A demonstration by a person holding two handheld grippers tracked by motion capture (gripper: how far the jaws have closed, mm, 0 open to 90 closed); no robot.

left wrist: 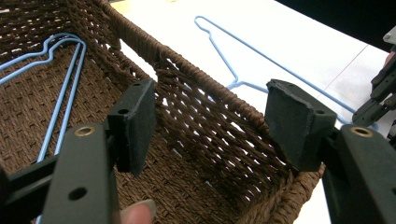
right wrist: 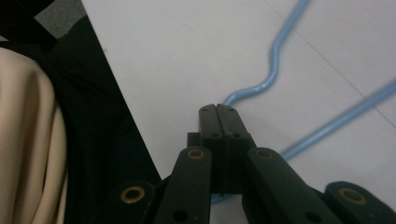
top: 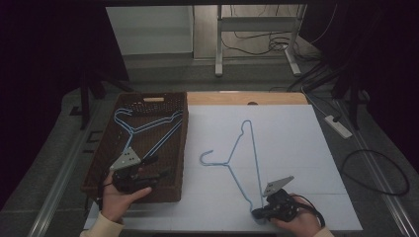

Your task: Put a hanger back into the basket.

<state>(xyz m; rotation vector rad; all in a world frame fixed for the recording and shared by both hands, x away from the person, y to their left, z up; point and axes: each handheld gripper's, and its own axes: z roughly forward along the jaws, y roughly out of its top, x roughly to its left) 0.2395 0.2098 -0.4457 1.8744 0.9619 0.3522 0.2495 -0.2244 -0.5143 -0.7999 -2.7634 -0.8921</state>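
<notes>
Nearest the person, the right gripper (top: 258, 214) sat at the near edge of the white sheet-covered table (top: 296, 148), held in the right hand (top: 296, 223). In the right gripper view its two black jaws met flush, no gap between the pads, clamped on the corner of the pale blue wire hanger (top: 245, 163): blue wire emerged just past the tips (right wrist: 275, 56) and showed again beneath the jaws. The hanger's long bar ran off to the right in that view. At the left of that view, cream fabric (right wrist: 23, 154) hung beside the table's edge.

The left gripper (top: 160, 165) was held in the left hand (top: 118, 200) over the near end of the dark brown woven wicker basket (top: 184, 148). Its jaws stood wide apart with nothing between them; in the left gripper view the pads (left wrist: 140, 121) framed the basket's right wall and touched no wire. A fingertip (left wrist: 137, 214) showed at the bottom of that view.

Farther out, the held hanger lay flat on the white surface, its hook (top: 206, 157) pointing towards the basket and its far corner (top: 245, 123) pointing away from the person. It lay just beside the basket, outside it.

Inside the basket, two more pale blue wire hangers (top: 148, 126) lay stacked on the woven floor, hooks towards the far left corner.

Beyond the table stood a grey metal frame leg (top: 218, 44) and loose black cables (top: 262, 42) on the floor.
</notes>
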